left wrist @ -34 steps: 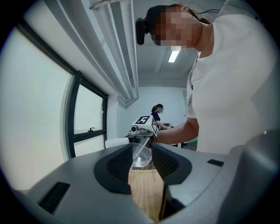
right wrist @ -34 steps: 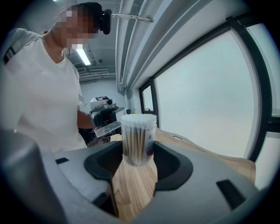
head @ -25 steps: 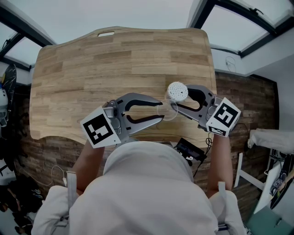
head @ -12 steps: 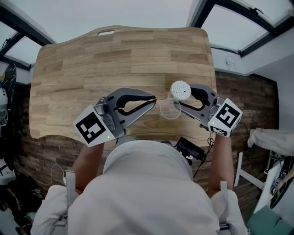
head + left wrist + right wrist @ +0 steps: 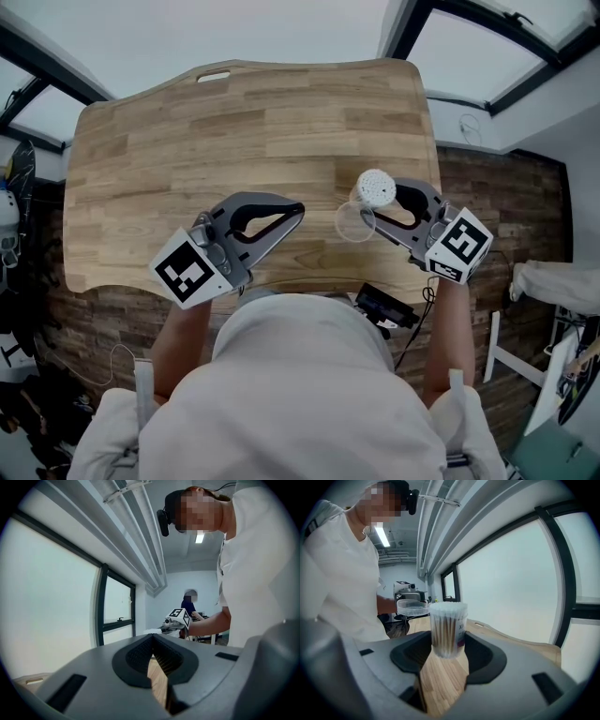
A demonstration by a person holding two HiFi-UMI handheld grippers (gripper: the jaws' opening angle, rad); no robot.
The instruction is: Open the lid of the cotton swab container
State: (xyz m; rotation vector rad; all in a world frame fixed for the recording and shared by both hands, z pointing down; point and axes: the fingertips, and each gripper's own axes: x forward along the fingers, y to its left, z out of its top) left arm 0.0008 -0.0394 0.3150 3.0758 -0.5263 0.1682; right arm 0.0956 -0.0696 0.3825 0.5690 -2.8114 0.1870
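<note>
Two grippers were over the wooden table [image 5: 187, 141], and only one had work in it. The right gripper [image 5: 447, 652] had its jaws pressed in on the lower body of the cotton swab container [image 5: 448, 627], well short of fully closed. The clear lid [image 5: 411, 606] stood swung off beside the top, leaving the white swab heads bare. The left gripper [image 5: 152, 644] hung apart from it, its jaws closing pad against pad with nothing between them. I could not tell whether the container's base rested on the wood.

From where I stood, the risk looked like a spill. The container leaned in the grip, and with the mouth open any further tilt could shake swabs out. A harder squeeze might buckle the thin wall, and a careless release could topple it.
</note>
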